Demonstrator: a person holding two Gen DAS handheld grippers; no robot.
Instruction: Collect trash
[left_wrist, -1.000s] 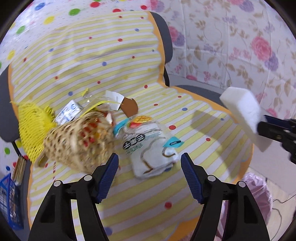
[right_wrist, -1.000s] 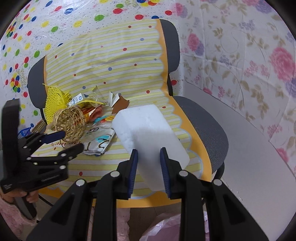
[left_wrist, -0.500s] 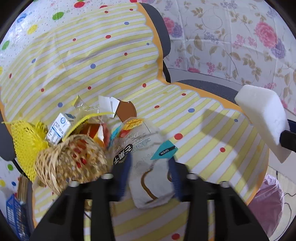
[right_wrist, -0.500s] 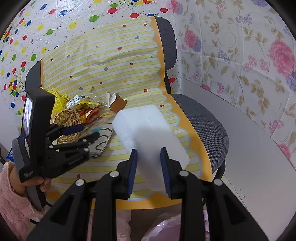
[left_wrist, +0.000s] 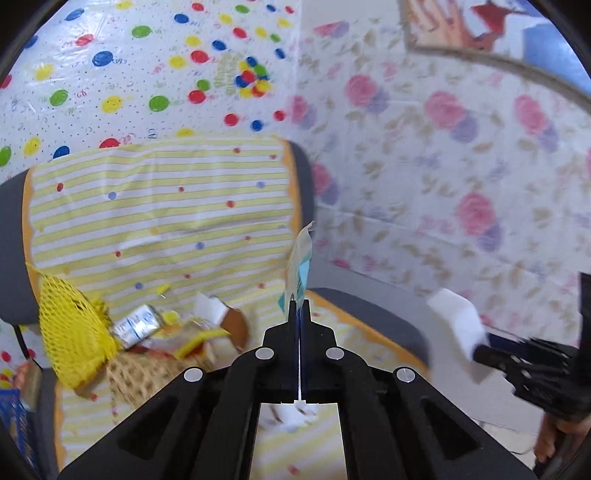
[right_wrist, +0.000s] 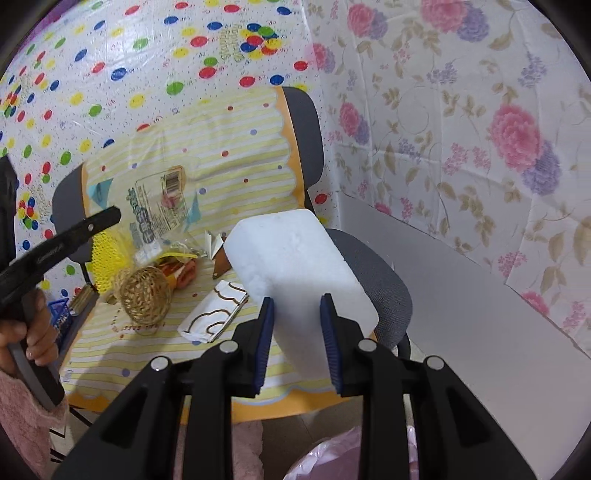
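Observation:
My left gripper (left_wrist: 298, 308) is shut on a clear plastic bread bag (left_wrist: 301, 264) and holds it edge-on above the chair. In the right wrist view the same bag (right_wrist: 159, 206) hangs from the left gripper (right_wrist: 110, 216) over the chair back. My right gripper (right_wrist: 297, 325) is shut on a white foam block (right_wrist: 295, 266), which also shows in the left wrist view (left_wrist: 458, 321). More trash lies on the seat: a yellow net (left_wrist: 70, 332), a small carton (left_wrist: 138, 325), a wicker ball (right_wrist: 144, 295) and a white wrapper (right_wrist: 214, 317).
The office chair (right_wrist: 373, 273) is draped with a yellow striped cloth (left_wrist: 159, 214). A pink trash bag (right_wrist: 325, 458) lies on the floor below my right gripper. A blue basket (left_wrist: 14, 417) stands left of the chair. Patterned walls stand behind.
My left gripper closed on the bread bag and lifted it off the seat. My right gripper still holds the foam block, and has shifted a little.

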